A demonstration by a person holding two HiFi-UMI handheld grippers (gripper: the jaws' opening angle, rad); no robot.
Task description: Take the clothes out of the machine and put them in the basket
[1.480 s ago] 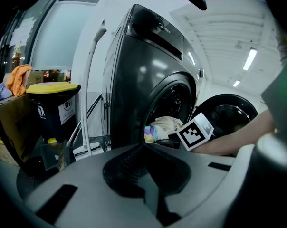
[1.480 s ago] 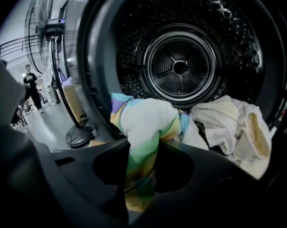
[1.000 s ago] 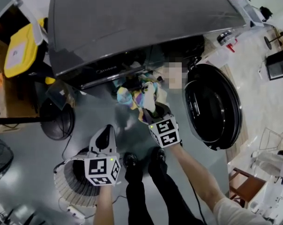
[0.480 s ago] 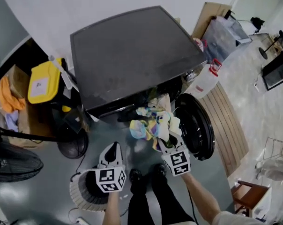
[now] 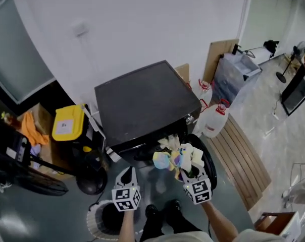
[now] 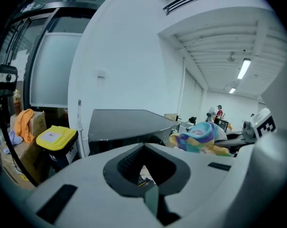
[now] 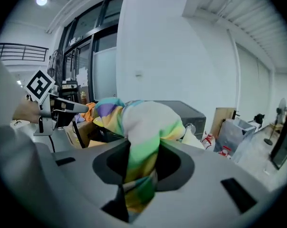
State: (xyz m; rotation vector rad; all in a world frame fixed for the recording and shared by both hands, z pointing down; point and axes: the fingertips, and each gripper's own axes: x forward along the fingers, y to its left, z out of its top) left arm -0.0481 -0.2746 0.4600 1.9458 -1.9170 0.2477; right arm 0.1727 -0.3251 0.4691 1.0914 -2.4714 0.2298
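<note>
The dark grey washing machine [image 5: 145, 107] stands against the white wall, its round door [image 5: 207, 161] swung open to the right. A multicoloured bundle of clothes [image 5: 175, 158] hangs in front of the machine's opening, and my right gripper [image 5: 187, 173] is shut on it. In the right gripper view the striped cloth [image 7: 143, 122] fills the gap between the jaws of my right gripper [image 7: 141, 172]. My left gripper [image 5: 126, 175] is to the left of the bundle, shut and holding nothing; its own view shows my left gripper [image 6: 146, 175] with the clothes [image 6: 200, 134] off to the right. The white slatted basket [image 5: 98, 220] sits on the floor below the left gripper.
A yellow-lidded bin [image 5: 69, 122] and a cardboard box with orange cloth [image 5: 31, 127] stand left of the machine. A black round fan [image 5: 91, 183] lies by the basket. Water jugs [image 5: 215, 120], a clear storage box [image 5: 236, 74] and a wooden slat mat [image 5: 246, 155] are to the right.
Both grippers have risen well above the floor. The right one has carried the clothes bundle up and away from the drum opening. The left gripper stayed shut and empty.
</note>
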